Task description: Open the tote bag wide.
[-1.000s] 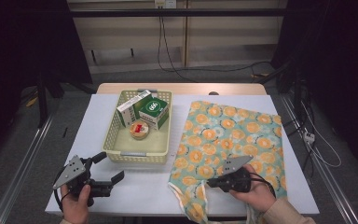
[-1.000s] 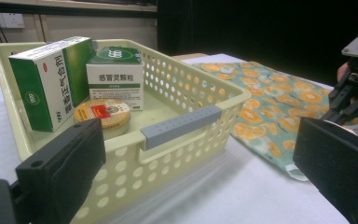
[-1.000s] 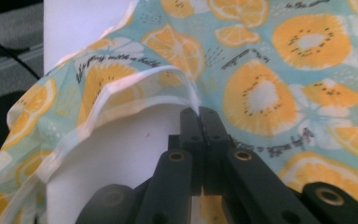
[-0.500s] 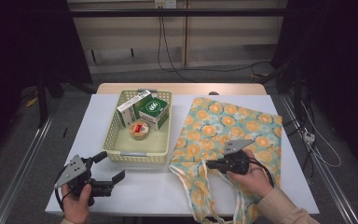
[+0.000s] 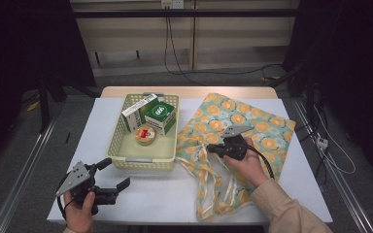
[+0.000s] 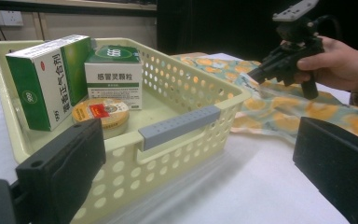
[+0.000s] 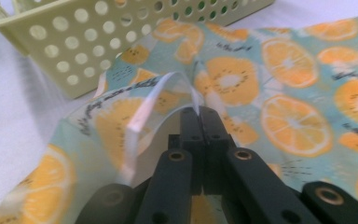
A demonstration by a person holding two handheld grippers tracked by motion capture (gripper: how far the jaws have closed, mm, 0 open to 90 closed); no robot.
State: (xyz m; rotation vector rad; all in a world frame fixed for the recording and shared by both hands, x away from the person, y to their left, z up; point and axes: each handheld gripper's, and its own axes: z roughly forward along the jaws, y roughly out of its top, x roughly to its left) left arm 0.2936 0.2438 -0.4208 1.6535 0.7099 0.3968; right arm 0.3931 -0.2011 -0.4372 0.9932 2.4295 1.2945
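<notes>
Cloth: we see the orange-slice printed cloth [image 5: 252, 131] spread on the right half of the white table [image 5: 102, 116], its near-left corner lifted and folded over itself.
Right gripper: our right gripper [image 5: 212, 147] has its jaws together, pinching the cloth's white-edged hem [image 7: 168, 88].
Basket: a pale green basket [image 5: 145, 160] sits just left of the cloth, holding two medicine boxes [image 5: 149, 112] and a round tin [image 5: 145, 134].
Left gripper: our left gripper [image 5: 119, 174] hovers near the table's near-left edge, jaws apart, gripping nothing.
</notes>
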